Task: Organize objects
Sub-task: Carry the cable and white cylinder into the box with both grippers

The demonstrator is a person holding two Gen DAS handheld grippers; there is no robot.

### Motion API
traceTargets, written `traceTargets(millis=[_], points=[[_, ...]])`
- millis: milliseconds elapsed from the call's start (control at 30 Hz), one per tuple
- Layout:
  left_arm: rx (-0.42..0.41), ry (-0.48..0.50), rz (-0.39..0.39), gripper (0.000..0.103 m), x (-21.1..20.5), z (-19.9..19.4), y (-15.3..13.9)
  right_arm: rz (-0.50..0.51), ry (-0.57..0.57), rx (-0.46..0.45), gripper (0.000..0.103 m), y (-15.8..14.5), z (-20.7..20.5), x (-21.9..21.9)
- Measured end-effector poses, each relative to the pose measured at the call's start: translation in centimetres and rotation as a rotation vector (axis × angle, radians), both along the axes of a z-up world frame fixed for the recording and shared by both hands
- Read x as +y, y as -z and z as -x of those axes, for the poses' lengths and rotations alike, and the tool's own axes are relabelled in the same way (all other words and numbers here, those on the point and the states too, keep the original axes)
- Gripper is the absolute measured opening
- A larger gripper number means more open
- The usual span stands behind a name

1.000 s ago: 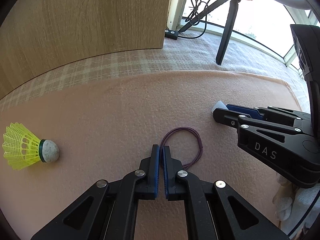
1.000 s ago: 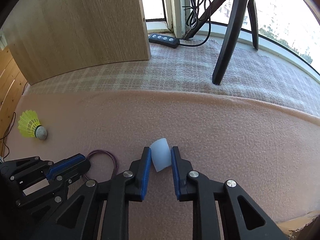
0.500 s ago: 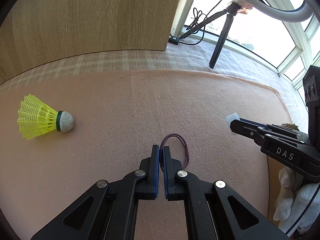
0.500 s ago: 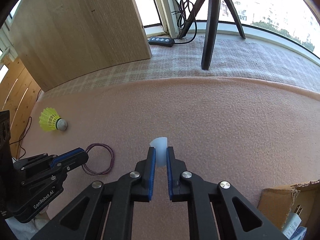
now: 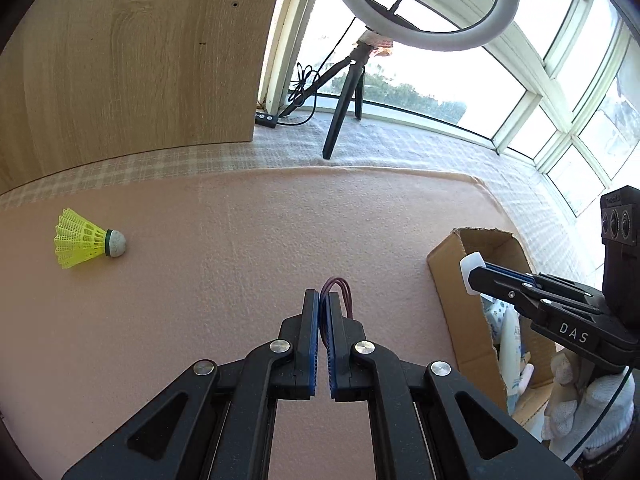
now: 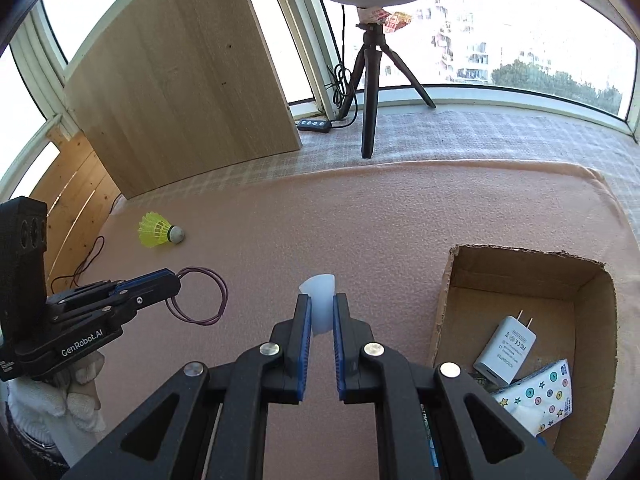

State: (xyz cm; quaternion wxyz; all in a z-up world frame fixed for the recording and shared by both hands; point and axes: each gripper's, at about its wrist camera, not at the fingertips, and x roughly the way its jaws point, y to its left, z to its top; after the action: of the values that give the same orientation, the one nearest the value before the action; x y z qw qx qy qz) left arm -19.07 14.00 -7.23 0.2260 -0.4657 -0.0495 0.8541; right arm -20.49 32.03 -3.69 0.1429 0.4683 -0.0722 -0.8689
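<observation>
The small translucent white plastic cap is pinched in the right gripper and the thin purple hair band in the left gripper, both above the pink fleece blanket by sunny windows, beside an open cardboard box holding a white charger.

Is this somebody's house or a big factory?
Probably a home: a glassed-in balcony or sunroom. Big windows look onto apartment blocks, a pink blanket covers the surface, and a ring light stands by the glass.
</observation>
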Motion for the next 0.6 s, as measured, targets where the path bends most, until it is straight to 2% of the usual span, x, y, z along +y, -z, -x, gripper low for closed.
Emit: traceTargets(millis=[300,600], points=[[0.047,0.152,-0.063,0.003,7.2,-4.9,-3.6,-0.026,0.109,0.040,0.010,-2.1,-6.3,5.8],[0.031,0.302,-0.068,0.003,14.6,-9.5,-3.7,-0.051,0.193,0.031,0.010,-1.8,-11.4,10.1]])
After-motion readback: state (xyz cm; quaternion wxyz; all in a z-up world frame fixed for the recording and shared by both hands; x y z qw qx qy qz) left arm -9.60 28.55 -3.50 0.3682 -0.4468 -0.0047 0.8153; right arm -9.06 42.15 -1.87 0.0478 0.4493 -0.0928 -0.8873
